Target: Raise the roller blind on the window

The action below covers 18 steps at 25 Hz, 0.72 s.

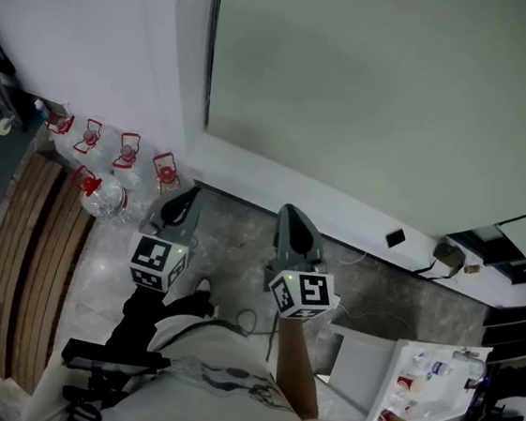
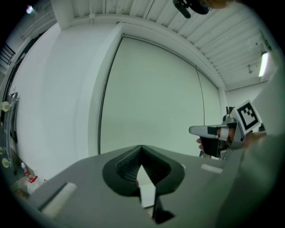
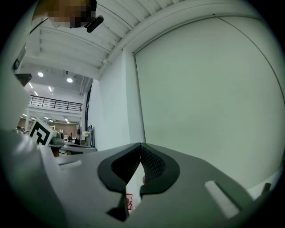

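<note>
The roller blind (image 1: 372, 85) hangs fully down over the window as a pale grey-green sheet; it also fills the left gripper view (image 2: 151, 102) and the right gripper view (image 3: 209, 89). A dark vertical line (image 1: 213, 39) runs along its left edge. Both grippers are held side by side short of the blind and point roughly level at it. My left gripper (image 1: 189, 198) (image 2: 141, 148) has its jaw tips together with nothing between them. My right gripper (image 1: 291, 214) (image 3: 141, 145) is shut and empty as well, and it shows from the side in the left gripper view (image 2: 200, 130).
Several clear water bottles with red handles (image 1: 108, 164) stand on the floor by the wall at left, beside a wooden slatted pallet (image 1: 27, 253). A white ledge (image 1: 338, 213) runs under the window with a socket (image 1: 395, 237) and cables. A white table (image 1: 430, 403) with small items is at lower right.
</note>
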Available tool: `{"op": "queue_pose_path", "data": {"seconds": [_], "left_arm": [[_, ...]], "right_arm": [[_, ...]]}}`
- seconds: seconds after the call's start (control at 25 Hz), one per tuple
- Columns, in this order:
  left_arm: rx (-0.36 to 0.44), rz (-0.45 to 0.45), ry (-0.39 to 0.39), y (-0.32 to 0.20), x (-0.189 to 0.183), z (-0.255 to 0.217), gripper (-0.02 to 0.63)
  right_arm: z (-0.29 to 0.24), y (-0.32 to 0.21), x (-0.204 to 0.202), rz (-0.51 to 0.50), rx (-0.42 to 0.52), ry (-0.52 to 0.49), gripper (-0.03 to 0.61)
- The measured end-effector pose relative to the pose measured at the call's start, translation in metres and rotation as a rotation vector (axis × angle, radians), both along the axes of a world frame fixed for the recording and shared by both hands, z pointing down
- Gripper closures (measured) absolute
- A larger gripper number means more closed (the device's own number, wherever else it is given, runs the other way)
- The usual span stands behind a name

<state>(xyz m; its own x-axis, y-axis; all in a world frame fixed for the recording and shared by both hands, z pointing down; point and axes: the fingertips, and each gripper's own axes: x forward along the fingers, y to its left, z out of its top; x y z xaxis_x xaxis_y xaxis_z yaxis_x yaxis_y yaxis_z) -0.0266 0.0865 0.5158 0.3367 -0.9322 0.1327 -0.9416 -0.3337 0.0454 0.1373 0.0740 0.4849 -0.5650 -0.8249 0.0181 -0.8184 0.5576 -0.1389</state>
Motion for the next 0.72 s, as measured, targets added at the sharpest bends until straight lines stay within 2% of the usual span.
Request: {"op": "queue_pose_path", "data": {"seconds": [0.16,0.4,0.6,0.72], "left_arm": [[-0.027,-0.005,0.011,-0.026,-0.024,0.005,0.617],[-0.065,-0.017,0.03,-0.06,-0.041,0.016,0.617],[-0.058,-0.06,0.013,-0.095,-0.053,0.019,0.615],[-0.043,-0.108,0.034,-0.125,-0.06,0.017,0.615]], "right_arm": [[-0.001,-0.034,-0.037,-0.048,-0.001,-0.005,0.577],[0.005,-0.084,-0.073,-0.148,-0.025,-0.005,0.575],[0.002,-0.143,-0.106,-0.279,-0.017,-0.011,0.575],[-0.009,-0.187,-0.13,-0.388,-0.003,-0.027,0.575]]}}
